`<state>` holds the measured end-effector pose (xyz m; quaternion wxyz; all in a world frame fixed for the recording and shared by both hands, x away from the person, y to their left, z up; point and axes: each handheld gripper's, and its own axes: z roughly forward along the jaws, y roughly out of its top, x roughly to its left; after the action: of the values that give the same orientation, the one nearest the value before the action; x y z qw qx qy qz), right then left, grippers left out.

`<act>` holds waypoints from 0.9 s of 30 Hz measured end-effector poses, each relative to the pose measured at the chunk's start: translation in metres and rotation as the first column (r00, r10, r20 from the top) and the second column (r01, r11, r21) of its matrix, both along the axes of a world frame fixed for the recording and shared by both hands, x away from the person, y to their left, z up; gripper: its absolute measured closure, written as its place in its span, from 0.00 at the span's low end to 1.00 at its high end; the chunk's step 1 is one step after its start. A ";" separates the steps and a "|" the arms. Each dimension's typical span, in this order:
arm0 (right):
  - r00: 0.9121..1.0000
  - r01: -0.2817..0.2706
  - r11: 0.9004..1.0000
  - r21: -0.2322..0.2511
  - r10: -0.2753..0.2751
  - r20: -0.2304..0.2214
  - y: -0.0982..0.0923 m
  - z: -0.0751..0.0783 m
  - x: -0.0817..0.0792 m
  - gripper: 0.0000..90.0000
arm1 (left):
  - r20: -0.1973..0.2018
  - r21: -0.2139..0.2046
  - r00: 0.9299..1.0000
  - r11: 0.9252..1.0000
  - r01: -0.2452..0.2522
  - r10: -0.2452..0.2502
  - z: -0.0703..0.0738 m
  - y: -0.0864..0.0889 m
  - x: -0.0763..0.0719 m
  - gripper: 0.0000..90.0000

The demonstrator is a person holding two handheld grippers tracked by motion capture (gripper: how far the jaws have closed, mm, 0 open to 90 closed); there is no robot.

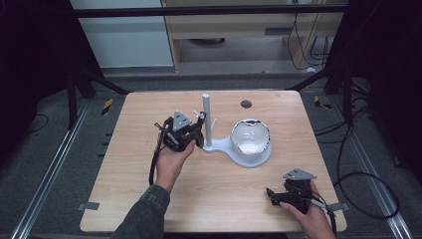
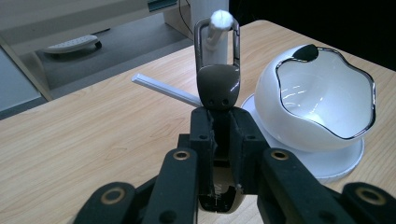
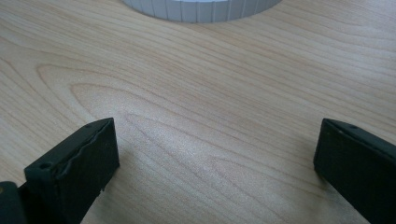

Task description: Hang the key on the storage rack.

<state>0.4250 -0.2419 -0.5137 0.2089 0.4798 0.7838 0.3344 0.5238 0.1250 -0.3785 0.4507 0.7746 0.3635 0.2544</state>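
One small metal clip [image 2: 217,74] is the thing being worked with, and the left gripper [image 2: 219,126] is pinching its dark bottom end tight between its black jaws. Right now the clip is held up beside the white stand [image 1: 207,119], with its loop at a peg [image 2: 220,21] that sticks out from the post. From the left gripper view the white tip of the peg shows inside the loop, so the clip looks like it is going on, or is nearly on. I cannot tell if it hangs by itself yet. So the picking up is done. What I think is left is to slide the loop fully onto the peg and then let go.

On the other side of the stand sits a white bowl [image 1: 251,138], on the stand's round base. The right gripper [image 1: 276,197] rests on the wooden table [image 1: 124,164], well away from the stand, near the person. Its jaws are spread wide with nothing between them
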 end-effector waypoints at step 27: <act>1.000 0.004 1.000 0.000 -0.004 -0.003 0.001 0.000 0.001 0.00 | -0.002 -0.040 1.000 0.999 -0.001 0.001 -0.011 -0.004 0.005 0.89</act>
<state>0.4258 -0.2405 -0.5136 0.2085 0.4817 0.7832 0.3331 0.5288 0.1212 -0.3892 0.4656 0.7655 0.3694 0.2464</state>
